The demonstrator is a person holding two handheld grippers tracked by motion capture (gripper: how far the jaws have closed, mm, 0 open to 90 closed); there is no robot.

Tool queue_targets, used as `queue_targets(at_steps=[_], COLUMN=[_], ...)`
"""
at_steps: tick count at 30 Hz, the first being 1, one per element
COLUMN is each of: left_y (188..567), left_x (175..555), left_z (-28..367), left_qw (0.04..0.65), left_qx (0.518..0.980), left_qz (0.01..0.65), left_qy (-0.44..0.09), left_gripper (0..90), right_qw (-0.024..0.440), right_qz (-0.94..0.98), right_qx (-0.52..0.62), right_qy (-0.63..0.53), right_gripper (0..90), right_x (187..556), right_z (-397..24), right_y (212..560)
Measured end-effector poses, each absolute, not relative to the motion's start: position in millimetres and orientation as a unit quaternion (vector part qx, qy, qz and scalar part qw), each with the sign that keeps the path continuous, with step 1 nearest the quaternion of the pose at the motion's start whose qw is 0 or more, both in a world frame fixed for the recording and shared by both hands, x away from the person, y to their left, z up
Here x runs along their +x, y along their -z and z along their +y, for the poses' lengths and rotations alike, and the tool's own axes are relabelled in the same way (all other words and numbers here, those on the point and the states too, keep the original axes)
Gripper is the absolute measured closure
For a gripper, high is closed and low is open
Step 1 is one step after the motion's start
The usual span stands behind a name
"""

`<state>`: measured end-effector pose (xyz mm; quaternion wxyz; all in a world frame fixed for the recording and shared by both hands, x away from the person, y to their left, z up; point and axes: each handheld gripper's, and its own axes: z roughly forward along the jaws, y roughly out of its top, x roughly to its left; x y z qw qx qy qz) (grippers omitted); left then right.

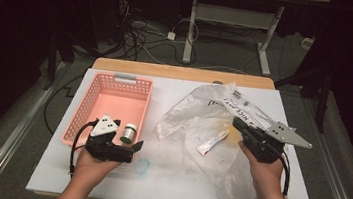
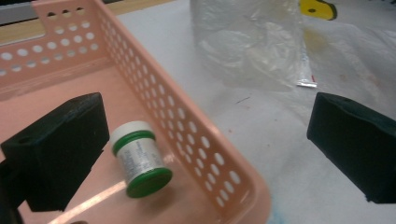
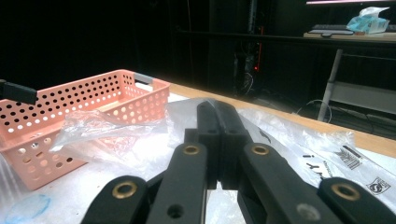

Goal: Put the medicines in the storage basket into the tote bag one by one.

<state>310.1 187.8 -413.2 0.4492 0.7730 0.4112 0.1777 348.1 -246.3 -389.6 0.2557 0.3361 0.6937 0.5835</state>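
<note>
A small silver jar with a white cap and green rims lies on its side in the near right corner of the pink perforated basket. My left gripper stands open over that corner, one jaw inside the basket and one outside; the jar lies beside the inner jaw, apart from it. My right gripper is shut on the edge of a clear plastic bag, holding that edge up off the table. A white tube with red print lies inside the bag.
The basket wall runs between my left gripper's jaws. White table top with a blue smudge near the front. A yellow item lies under the bag. Cables and desk legs on the floor beyond the table.
</note>
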Motion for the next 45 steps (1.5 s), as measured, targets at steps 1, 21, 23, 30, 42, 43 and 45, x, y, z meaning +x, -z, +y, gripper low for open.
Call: queue_targets(at_steps=[1,21,23,30,42,43,45], left_y=[413,416,417,420,407,405,401], left_x=[311,318,319,320,331,332,337], left_z=[191,228,226,220,207,206,206], left_qw=[0.449,0.442,0.439,0.44,0.436,0.439,0.445], left_qx=[0.771,0.744,0.747,0.751,0.755,0.753,0.75], left_qz=[0.415,0.464,0.462,0.456,0.455,0.456,0.457], left_qy=[-0.178,-0.193,-0.19,-0.185,-0.18,-0.18,-0.176], left_gripper=[0.0,0.0,0.0,0.0,0.0,0.0,0.0], right_qw=[0.255,0.254,0.251,0.253,0.256,0.256,0.256], right_qz=[0.694,0.695,0.694,0.694,0.689,0.69,0.691], right_qx=[0.336,0.337,0.339,0.341,0.343,0.341,0.34], right_qy=[-0.584,-0.583,-0.583,-0.582,-0.585,-0.585,-0.584], right_gripper=[90.0,90.0,90.0,90.0,90.0,90.0,90.0], right_x=[348,349,349,350,350,350,350], right_z=[-246,-246,-246,-248,-250,-250,-250], right_y=[390,392,392,393,391,391,391])
